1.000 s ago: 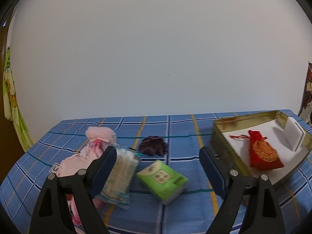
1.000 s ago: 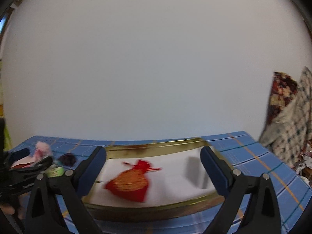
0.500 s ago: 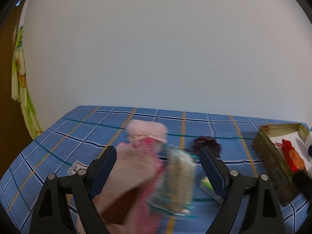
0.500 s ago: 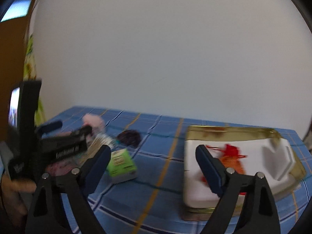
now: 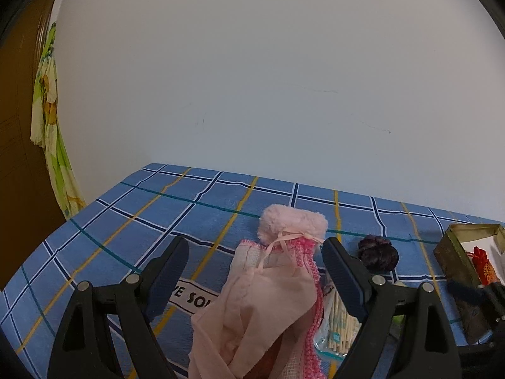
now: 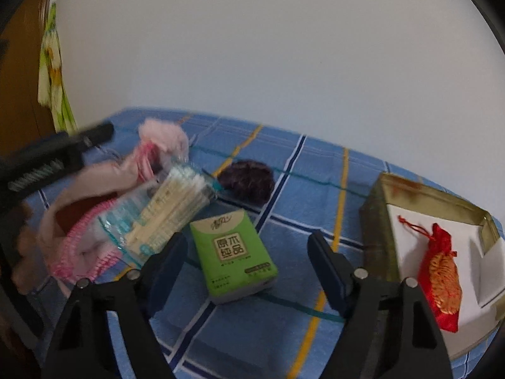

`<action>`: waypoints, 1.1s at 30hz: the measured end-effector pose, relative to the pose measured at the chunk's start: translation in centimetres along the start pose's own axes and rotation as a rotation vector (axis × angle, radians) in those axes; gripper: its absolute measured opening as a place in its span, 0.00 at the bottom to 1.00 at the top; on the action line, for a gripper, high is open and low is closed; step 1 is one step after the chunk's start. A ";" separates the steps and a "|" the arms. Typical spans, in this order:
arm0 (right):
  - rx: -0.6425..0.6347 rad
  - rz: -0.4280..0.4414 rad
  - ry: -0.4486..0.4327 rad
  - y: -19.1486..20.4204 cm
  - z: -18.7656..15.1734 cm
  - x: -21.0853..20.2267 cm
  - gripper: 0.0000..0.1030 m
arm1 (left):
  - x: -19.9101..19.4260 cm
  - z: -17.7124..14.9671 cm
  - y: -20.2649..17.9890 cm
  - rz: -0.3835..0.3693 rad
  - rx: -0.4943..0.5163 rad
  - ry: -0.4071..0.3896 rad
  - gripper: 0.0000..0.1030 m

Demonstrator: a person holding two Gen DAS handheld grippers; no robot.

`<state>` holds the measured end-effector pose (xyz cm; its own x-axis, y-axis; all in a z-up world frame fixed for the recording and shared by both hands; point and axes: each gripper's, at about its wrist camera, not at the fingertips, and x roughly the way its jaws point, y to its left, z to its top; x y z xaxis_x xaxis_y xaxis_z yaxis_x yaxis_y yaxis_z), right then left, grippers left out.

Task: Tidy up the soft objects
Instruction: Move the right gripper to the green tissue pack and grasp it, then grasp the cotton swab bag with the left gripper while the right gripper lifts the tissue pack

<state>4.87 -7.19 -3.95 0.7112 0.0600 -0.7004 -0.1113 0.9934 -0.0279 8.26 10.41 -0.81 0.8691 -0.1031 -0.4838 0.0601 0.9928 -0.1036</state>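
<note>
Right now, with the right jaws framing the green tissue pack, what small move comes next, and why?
Probably lower the right gripper and close on the green tissue pack: its jaws have just been closing, the pack lies between them ungripped, and the tin holds only a red pouch.

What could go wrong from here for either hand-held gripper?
The right hand-held gripper, jaws just closing, straddles the green tissue pack; the cotton swab bag lies beside it and might get nudged. The left hand-held gripper frames the loose pink pouch, which could bunch or slip.
</note>
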 end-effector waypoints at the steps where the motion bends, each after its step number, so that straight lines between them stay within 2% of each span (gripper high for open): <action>1: -0.005 -0.005 0.017 0.1 0.1 0.5 0.68 | 0.0 0.0 0.0 0.005 0.006 -0.002 0.86; 5: 0.004 0.030 0.123 0.3 0.2 2.8 0.60 | 0.3 -0.1 -0.3 -0.008 0.029 0.001 0.86; 10: 0.007 0.037 0.129 -0.2 -0.3 2.6 0.52 | -0.5 -0.1 -1.2 -0.102 0.044 -0.020 0.86; 12: 0.039 0.036 0.086 -1.2 -0.8 0.9 0.52 | -0.7 -0.3 -1.6 -0.140 0.053 -0.016 0.86; 19: 0.130 -0.055 -0.133 -5.3 -2.6 -6.0 0.52 | -0.6 -0.8 -4.0 -0.295 0.097 0.039 0.85; 23: 0.177 -0.068 -0.164 -6.9 -2.6 -7.4 0.52 | 1.1 -1.4 -6.8 -0.293 0.174 0.126 0.86; 24: 0.185 -0.068 -0.162 -7.1 -2.6 -7.4 0.52 | 1.7 -1.6 -7.3 -0.263 0.193 0.141 0.86; 27: 0.211 -0.050 -0.156 -8.1 -2.5 -7.4 0.52 | 2.9 -2.0 -8.4 -0.251 0.233 0.178 0.85; 31: 0.208 -0.040 -0.162 -7.4 -2.4 -6.8 0.52 | 4.4 -2.2 -8.8 -0.261 0.232 0.235 0.84; 32: 0.207 -0.034 -0.163 -7.3 -2.4 -6.7 0.52 | 4.9 -2.3 -8.6 -0.264 0.223 0.259 0.83; 33: 0.205 -0.033 -0.164 -7.3 -2.4 -6.7 0.52 | 5.5 -2.5 -8.2 -0.267 0.206 0.292 0.77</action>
<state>-0.76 -15.03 -0.75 0.8169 0.0257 -0.5763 0.0449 0.9931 0.1079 11.30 1.53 -4.83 0.6367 -0.3409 -0.6917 0.3860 0.9174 -0.0968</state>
